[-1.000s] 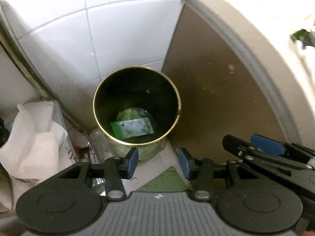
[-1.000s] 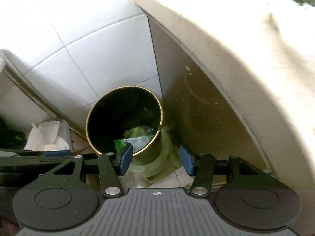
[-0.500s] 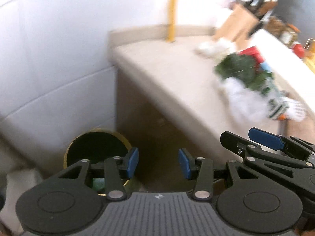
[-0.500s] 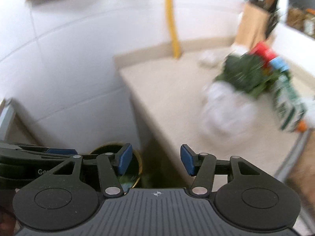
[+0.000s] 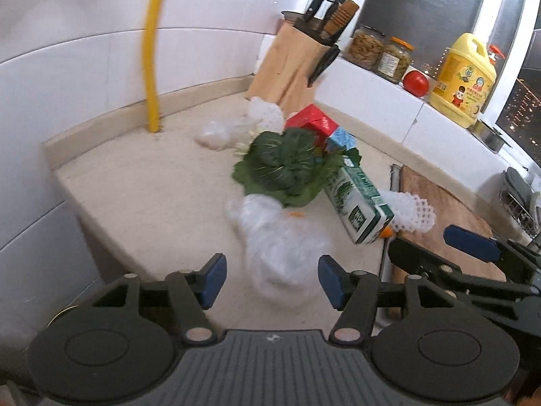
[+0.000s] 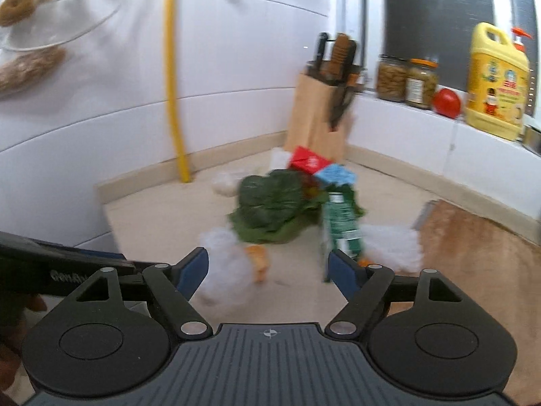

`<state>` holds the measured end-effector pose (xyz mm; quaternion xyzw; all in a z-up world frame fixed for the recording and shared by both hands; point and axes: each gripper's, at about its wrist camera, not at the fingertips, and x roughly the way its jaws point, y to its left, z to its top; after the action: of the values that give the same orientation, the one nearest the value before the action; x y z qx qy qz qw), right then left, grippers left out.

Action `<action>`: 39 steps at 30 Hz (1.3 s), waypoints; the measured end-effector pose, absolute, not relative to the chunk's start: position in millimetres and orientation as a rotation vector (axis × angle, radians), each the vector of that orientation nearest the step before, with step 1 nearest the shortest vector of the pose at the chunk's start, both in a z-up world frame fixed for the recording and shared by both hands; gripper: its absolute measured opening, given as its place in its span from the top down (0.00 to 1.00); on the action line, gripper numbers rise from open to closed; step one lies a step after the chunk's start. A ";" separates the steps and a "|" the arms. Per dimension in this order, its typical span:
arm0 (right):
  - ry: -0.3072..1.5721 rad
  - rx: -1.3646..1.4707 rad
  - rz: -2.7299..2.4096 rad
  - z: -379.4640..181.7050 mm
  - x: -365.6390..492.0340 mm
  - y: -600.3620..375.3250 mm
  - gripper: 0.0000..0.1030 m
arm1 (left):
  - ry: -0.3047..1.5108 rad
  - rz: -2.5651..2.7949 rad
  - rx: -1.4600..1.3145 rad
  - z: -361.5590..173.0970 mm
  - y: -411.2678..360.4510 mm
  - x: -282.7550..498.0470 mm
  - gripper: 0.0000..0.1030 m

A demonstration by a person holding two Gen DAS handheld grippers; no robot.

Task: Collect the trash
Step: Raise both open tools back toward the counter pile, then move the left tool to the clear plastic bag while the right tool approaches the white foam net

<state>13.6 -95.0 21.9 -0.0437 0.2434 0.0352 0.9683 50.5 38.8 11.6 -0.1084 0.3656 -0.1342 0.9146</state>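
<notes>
A heap of trash lies on the beige counter (image 5: 142, 182): green leaves (image 5: 287, 165), a crumpled clear plastic bag (image 5: 280, 240), a green-and-white carton (image 5: 358, 206), a red box (image 5: 311, 120), a blue packet (image 5: 341, 140) and white foam netting (image 5: 410, 209). My left gripper (image 5: 270, 282) hangs over the counter's near edge in front of the plastic bag, its jaws opening with nothing between them. My right gripper (image 6: 268, 270) is just to its right, also opening and empty, facing the leaves (image 6: 270, 206) and carton (image 6: 339, 223). The bin's gold rim (image 5: 62, 313) peeks out at lower left.
A wooden knife block (image 5: 297, 64) stands in the corner by a yellow pipe (image 5: 152, 50). Jars (image 5: 378, 50), a tomato (image 5: 415, 83) and a yellow detergent jug (image 5: 463, 77) line the ledge. A wooden cutting board (image 5: 446, 216) lies to the right of the trash.
Both grippers rose from over the black bin on the floor up to counter height and swung toward the trash pile. Their jaws have spread wider. The bin has dropped almost out of view.
</notes>
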 end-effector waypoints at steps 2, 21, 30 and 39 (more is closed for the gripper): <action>0.494 -0.092 0.057 20.5 17.5 -103.0 0.19 | 0.760 -0.283 -0.220 9.7 31.4 58.3 0.45; 0.551 -0.087 0.007 8.1 72.8 -172.8 0.19 | 0.842 -0.185 -0.238 -16.6 -3.0 105.3 0.45; 0.554 -0.084 -0.033 5.3 99.5 -202.4 0.19 | 0.805 -0.098 -0.294 -9.2 14.1 107.9 0.44; 0.587 -0.148 -0.039 -6.5 127.6 -215.8 0.19 | 0.791 -0.059 -0.305 -14.1 17.5 110.8 0.41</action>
<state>127.6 -215.8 -6.5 -0.0727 0.2890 -0.0194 0.9544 110.8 17.5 -14.1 -0.1481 0.3835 -0.0285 0.9112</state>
